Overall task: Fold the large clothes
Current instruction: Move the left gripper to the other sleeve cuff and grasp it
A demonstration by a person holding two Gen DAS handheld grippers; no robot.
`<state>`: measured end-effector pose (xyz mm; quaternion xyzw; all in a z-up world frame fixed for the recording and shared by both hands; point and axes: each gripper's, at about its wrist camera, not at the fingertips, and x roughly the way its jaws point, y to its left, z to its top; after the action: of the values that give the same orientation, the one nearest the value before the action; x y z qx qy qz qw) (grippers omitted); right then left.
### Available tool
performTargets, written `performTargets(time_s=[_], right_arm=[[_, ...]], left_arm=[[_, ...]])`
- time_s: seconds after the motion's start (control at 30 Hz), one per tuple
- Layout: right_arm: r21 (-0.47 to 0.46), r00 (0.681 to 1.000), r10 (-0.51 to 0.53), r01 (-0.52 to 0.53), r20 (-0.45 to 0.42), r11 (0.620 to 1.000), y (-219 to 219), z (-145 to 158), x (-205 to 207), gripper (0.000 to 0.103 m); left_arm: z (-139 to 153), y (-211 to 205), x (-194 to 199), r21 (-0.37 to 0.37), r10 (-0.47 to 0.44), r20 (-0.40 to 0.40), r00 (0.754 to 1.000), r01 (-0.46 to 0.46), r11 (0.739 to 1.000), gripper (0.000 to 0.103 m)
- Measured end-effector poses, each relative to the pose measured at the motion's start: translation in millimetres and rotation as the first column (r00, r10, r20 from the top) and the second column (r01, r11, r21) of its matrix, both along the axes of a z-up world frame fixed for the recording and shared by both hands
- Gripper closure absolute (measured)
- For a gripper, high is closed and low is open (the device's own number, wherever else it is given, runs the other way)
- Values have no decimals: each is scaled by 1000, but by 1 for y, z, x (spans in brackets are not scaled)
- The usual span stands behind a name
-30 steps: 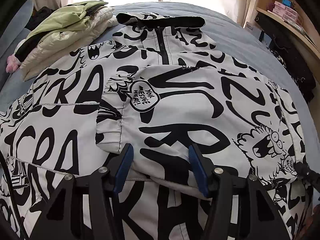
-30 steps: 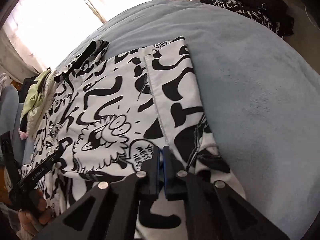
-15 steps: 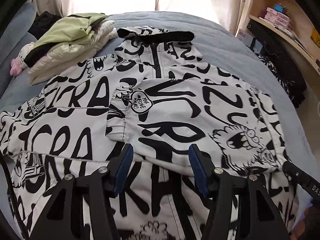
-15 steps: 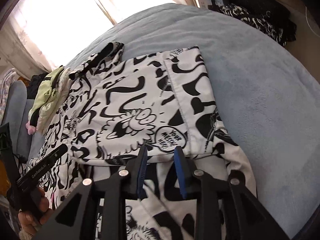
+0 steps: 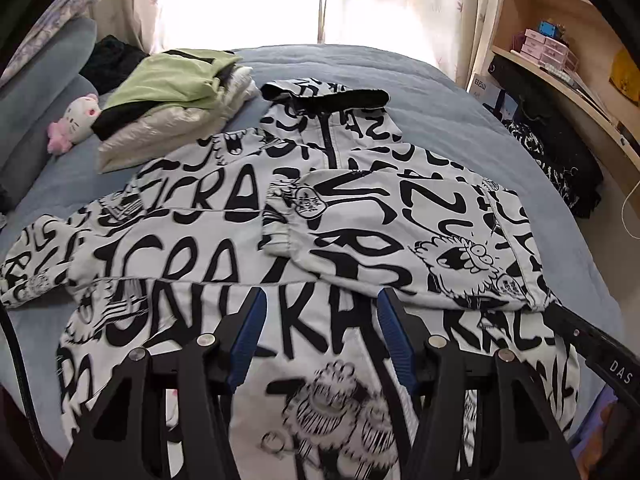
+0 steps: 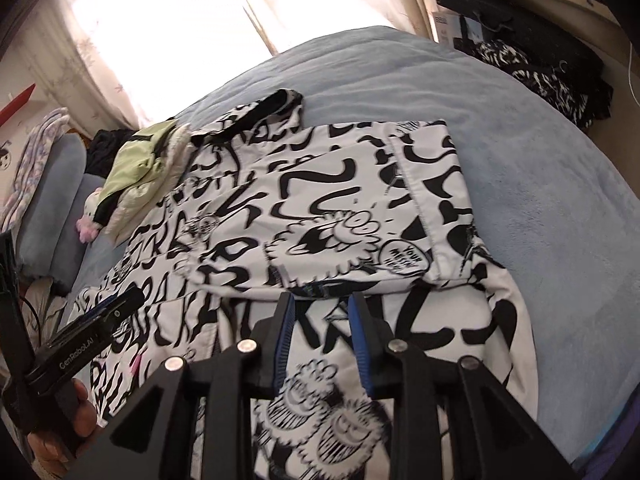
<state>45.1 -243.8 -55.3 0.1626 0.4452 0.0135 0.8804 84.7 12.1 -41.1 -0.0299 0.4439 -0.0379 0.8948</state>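
A black-and-white graffiti-print jacket (image 5: 224, 248) lies flat across the middle of the blue bed (image 5: 460, 120), its long axis running from the hem at the bottom of the frame to the collar (image 5: 332, 98) at upper centre, toward the window. One sleeve (image 5: 400, 236) is folded across the chest. A speech bubble (image 6: 406, 257) reads "YOUR MESSAGE HERE". The left hand-held gripper (image 5: 320, 336) and right hand-held gripper (image 6: 320, 336) hover released, jaws apart, holding nothing. The left one's body reads "GenRobot.AI".

Right gripper (image 6: 322, 340), fingers (image 6: 282, 340) apart, above printed jacket (image 6: 320, 200) on bed (image 6: 520, 128)
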Motion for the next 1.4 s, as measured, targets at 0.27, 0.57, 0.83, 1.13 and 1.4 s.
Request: performTargets(time_s=[0.27,0.57,0.83,1.13,1.4], right_arm=[[-16,998,55,-54,32,998,31,18,-22,75],[-49,990,128,-125,54,991,74,35,-39,75],[-95,976,201,-194,78,976,120,48,-49,74],[-135,956,268,-252,118,958,176,56,-44,66],[-131,941,320,-306,110,943,230,47,-23,66]], left_arm=[[14,24,-39,-10,14,15,1000,-14,1000,47],[26,64,-65,-36,65,41,997,-64,997,47],[30,105,-76,-60,107,56,993,-104,993,45],[20,166,-78,-97,178,46,983,-173,980,44],[4,230,-73,-136,252,18,968,-247,959,44]])
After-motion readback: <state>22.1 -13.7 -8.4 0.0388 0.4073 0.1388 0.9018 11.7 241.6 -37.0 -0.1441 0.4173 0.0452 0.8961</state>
